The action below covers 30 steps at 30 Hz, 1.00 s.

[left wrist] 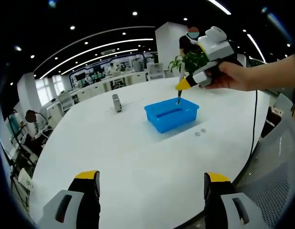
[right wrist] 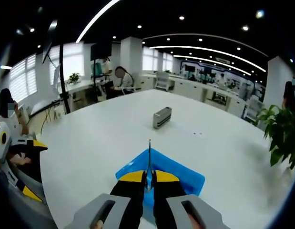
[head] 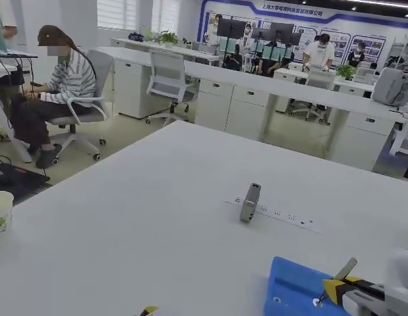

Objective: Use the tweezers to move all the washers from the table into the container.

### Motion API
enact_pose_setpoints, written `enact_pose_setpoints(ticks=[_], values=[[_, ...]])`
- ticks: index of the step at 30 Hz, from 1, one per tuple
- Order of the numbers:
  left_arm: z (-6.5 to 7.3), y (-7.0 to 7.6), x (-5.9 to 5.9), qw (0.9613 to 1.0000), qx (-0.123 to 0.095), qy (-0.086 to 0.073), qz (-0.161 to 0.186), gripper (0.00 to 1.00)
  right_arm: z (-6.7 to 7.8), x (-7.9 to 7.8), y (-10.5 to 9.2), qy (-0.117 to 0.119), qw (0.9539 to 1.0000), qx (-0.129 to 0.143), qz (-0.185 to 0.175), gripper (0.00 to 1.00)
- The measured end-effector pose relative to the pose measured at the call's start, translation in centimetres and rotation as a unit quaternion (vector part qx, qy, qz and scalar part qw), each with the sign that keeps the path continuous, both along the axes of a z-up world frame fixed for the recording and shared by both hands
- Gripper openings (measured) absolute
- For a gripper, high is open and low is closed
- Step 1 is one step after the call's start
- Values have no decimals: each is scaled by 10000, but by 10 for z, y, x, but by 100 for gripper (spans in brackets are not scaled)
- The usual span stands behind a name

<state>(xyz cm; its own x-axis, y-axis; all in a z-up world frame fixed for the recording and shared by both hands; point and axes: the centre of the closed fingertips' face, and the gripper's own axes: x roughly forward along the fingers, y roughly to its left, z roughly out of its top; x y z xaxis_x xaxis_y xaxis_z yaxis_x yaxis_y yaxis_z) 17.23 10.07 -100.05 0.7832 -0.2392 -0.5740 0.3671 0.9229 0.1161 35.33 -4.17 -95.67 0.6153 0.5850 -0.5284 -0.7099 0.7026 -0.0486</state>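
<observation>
On a wide white table point(head: 157, 224), in an open-plan office with rows of white desks, swivel chairs and strip ceiling lights, stands one blue container point(left wrist: 171, 114). One grey block point(head: 250, 201) stands upright further in, and one cup point(head: 0, 210) sits at the table's left edge. Two washers point(left wrist: 197, 134) lie side by side on the table just beside the container. A person point(head: 62, 85) sits at a desk beyond the table.

The right gripper point(right wrist: 148, 177) is clenched on the tweezers point(right wrist: 149, 155), one pair. They jut forward from its jaws and their tips point down into the container. Whether the tips pinch a washer I cannot tell. The left gripper point(left wrist: 152, 180) has its jaws spread wide, grasps nothing, and hangs over bare table well apart from the container.
</observation>
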Motion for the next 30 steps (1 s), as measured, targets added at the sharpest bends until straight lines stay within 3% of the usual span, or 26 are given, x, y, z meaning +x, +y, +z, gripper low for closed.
enact_pose_setpoints(ticks=[3,6,12,30], values=[[-1,0,0,10000,-24,40,14,93,-4,4,2,19,10000,-48,14,2],[3,2,1,9999,-47,-72,60,93,-10,7,5,88,9999,-71,17,2],[6,3,2,9998,-78,-143,100,93,-22,12,8,216,9997,-72,-5,2],[-2,1,0,10000,58,65,-4,92,-58,26,11,512,9986,-101,-79,2]])
